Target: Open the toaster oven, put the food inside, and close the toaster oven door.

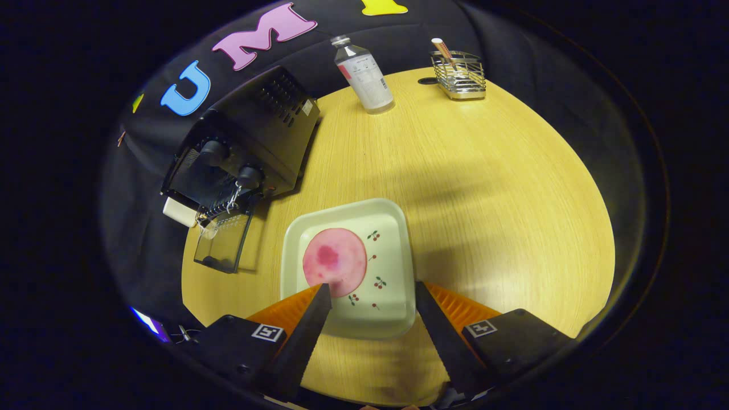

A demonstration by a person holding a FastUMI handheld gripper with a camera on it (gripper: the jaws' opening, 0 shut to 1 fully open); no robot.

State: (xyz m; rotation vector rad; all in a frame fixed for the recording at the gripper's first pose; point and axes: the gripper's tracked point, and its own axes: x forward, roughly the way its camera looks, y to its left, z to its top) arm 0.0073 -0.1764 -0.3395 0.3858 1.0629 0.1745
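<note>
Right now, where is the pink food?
In the gripper view, the pink food lies on the tray, just ahead of the open gripper, with the toaster oven and its opened door beside the tray.

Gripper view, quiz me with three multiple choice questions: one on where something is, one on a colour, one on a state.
1. Where is the round slice of food?
A. on the square plate
B. inside the toaster oven
C. in the wire basket

2. What colour is the food?
A. green
B. pink
C. blue

3. How is the toaster oven door?
A. shut
B. folded down open
C. missing

Answers: 1 A, the slice lies on the plate just ahead of the gripper, fingers apart; 2 B, pink with a darker blotch; 3 B, the glass door lies flat on the table.
</note>
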